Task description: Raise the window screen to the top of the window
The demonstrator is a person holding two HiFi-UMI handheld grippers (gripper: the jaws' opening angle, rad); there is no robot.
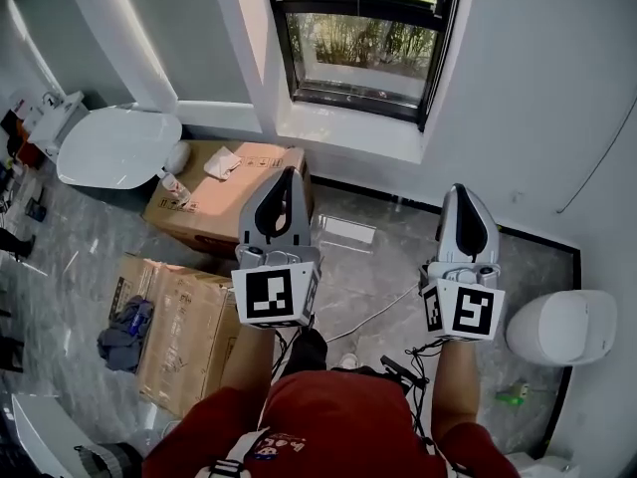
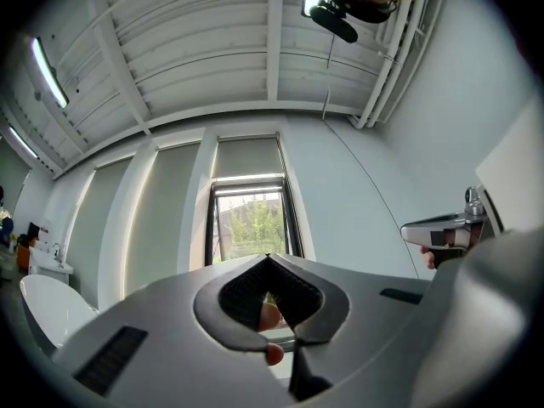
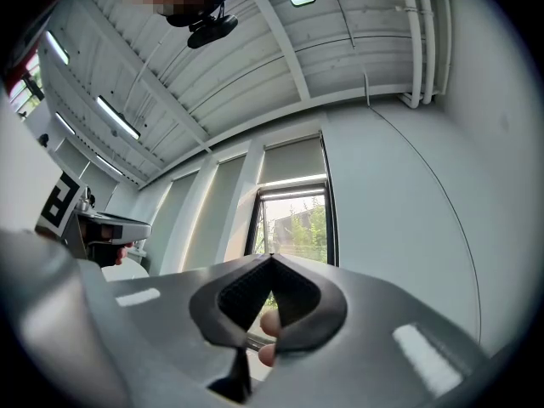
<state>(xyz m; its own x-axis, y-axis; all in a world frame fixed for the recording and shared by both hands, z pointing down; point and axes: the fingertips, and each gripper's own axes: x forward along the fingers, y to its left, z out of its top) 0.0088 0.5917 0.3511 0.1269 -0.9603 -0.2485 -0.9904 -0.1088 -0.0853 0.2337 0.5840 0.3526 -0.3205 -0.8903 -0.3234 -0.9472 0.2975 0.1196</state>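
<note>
You have both tongs clenched on nothing: the left gripper (image 1: pixel 288 174) and the right gripper (image 1: pixel 461 191) each have their jaws pressed tip to tip, and each gripper's own view shows only the room beyond the closed tips. That fits the stage, I judge. You stand back from the window (image 1: pixel 363 43) at twelve o'clock with both tools side by side, aimed at it and tipped slightly upward, lined up for an approach rather than a grab. The window screen (image 2: pixel 247 156) seems to be the pale panel covering the upper part of the black-framed opening, with clear glass and green foliage below it. From this far its lower edge and any pull bar are hard to make out, so take that as a likely reading. On that reading the raising has not begun, and you would need to close in over the white sill (image 1: pixel 348 127) before parting either pair of jaws. The floor (image 1: pixel 388 267) is grey veined tile with a thin cable (image 1: pixel 373 317) trailing across it. An open cardboard box (image 1: pixel 224 197) sits at eleven o'clock, a second box (image 1: pixel 179 332) at nine, a white rounded fixture (image 1: pixel 119 147) at ten and another white fixture (image 1: pixel 567 327) at three. Overhead, the ribbed white ceiling (image 2: pixel 195 49) carries a light strip (image 2: pixel 49 73).
</note>
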